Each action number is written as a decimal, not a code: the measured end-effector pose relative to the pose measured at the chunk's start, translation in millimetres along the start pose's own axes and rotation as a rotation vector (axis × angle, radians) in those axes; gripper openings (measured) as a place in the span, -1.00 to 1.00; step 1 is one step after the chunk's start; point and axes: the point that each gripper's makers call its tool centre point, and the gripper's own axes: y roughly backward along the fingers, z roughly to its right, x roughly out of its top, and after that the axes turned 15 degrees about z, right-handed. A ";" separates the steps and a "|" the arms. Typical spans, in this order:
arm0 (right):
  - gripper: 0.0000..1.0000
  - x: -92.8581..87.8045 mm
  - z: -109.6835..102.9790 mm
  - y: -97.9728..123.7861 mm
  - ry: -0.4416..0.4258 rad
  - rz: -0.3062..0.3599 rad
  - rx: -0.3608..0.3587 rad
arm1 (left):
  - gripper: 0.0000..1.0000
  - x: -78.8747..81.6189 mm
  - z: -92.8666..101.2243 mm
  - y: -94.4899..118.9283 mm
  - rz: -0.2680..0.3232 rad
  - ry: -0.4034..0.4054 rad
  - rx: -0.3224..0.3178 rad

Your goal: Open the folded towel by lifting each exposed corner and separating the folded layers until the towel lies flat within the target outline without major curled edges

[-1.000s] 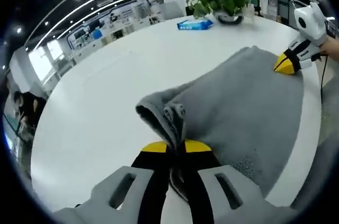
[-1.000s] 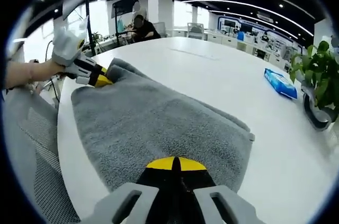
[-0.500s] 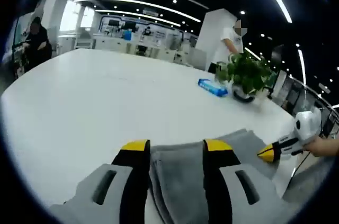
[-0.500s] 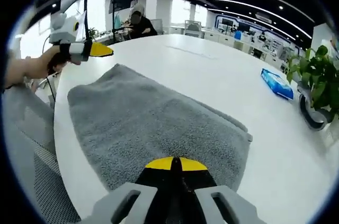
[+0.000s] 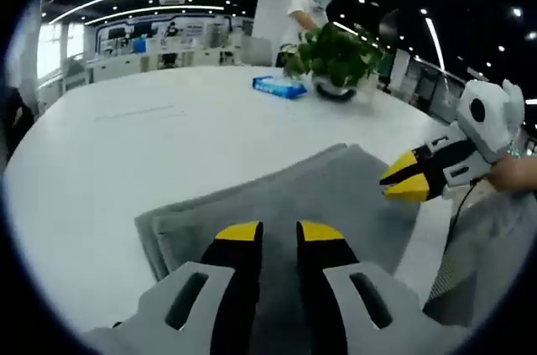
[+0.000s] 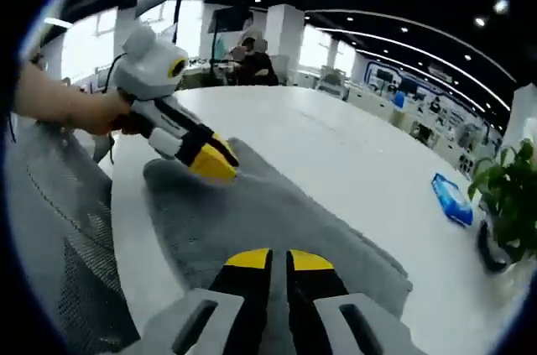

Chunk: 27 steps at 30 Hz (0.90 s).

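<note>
Left gripper (image 5: 278, 232) hangs over the near edge of the grey towel (image 5: 285, 195), jaws slightly apart and holding nothing; its view shows the right gripper (image 5: 401, 180) at the towel's right edge, a blue pack (image 5: 281, 86) and a plant (image 5: 332, 54) far across the white table (image 5: 101, 145). Right gripper (image 6: 278, 260), jaws narrowly apart, is above the towel (image 6: 260, 221); its view shows the left gripper (image 6: 214, 160) touching the towel's far-left corner, a hand (image 6: 105, 112) holding it.

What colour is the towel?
Plain grey, the towel shows best in the right gripper view.
</note>
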 end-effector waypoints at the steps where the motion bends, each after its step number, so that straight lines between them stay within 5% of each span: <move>1: -0.93 -2.1 -8.2 -3.9 0.018 -0.012 0.027 | -0.79 -3.9 0.4 -0.2 -0.013 -0.014 0.001; 6: -1.00 -13.3 -46.2 -14.5 0.018 -0.055 0.179 | -1.00 -19.8 2.7 -1.2 -0.080 0.016 -0.009; 8: -1.00 -14.0 -42.9 -14.8 0.026 -0.048 0.166 | -1.00 -25.2 -0.2 -1.4 -0.095 0.009 0.004; 11: -1.00 -15.4 -42.1 -14.8 -0.134 -0.030 0.150 | -1.00 -30.5 -1.9 -2.3 -0.107 0.030 0.002; 14: -1.00 -18.2 -39.8 -15.0 -0.235 -0.015 0.156 | -1.00 -32.3 -0.4 -2.4 -0.117 -0.042 -0.008; 18: -1.00 -19.0 -39.8 -14.9 -0.245 -0.022 0.155 | -1.00 -33.2 1.0 -3.3 -0.131 -0.197 -0.022; 24: -1.00 -20.6 -38.2 -13.8 -0.212 -0.036 0.160 | -1.00 -33.9 -0.9 -1.4 -0.158 -0.153 0.011; 27: -1.00 -21.6 -36.3 -12.7 -0.222 -0.042 0.158 | -1.00 -35.1 0.1 2.3 -0.181 -0.247 -0.010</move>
